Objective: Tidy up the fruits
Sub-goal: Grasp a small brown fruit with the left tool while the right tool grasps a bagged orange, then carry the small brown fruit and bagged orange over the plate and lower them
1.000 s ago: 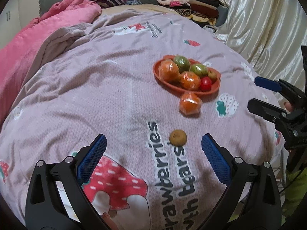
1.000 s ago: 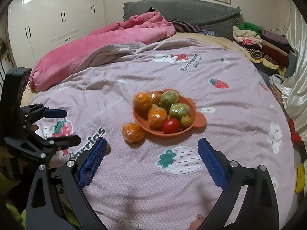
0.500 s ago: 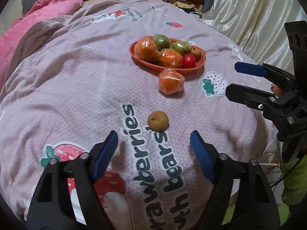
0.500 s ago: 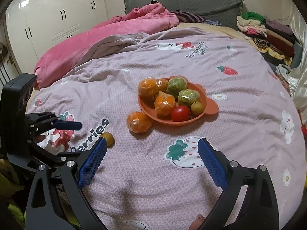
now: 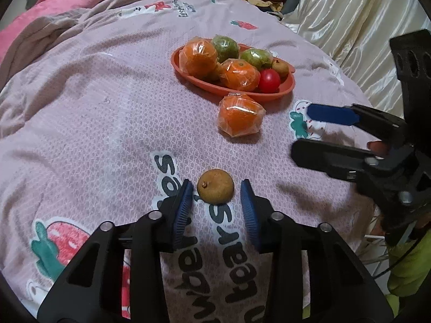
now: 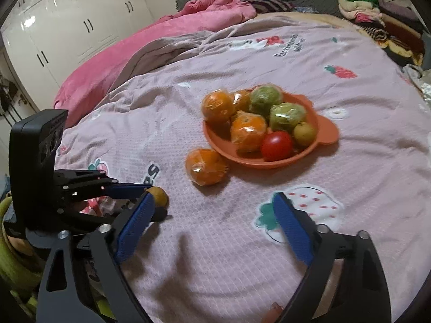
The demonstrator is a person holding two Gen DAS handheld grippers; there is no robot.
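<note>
A small brown round fruit lies on the pink bedspread, between the blue pads of my left gripper, which stands open around it with small gaps on both sides. It also shows in the right wrist view. A plastic-wrapped orange lies loose just in front of the orange plate, which holds several wrapped oranges, green fruits, a red tomato and a small brown fruit. My right gripper is open and empty, hovering above the bedspread right of the left one.
A pink blanket is bunched at the far left of the bed. Folded clothes are stacked at the far right corner. A shiny cream curtain hangs past the bed's right edge. White wardrobes stand behind.
My left gripper moved forward and down to the small brown fruit and narrowed its jaws around it. My right gripper shifted slightly closer to the bedspread and stayed open.
</note>
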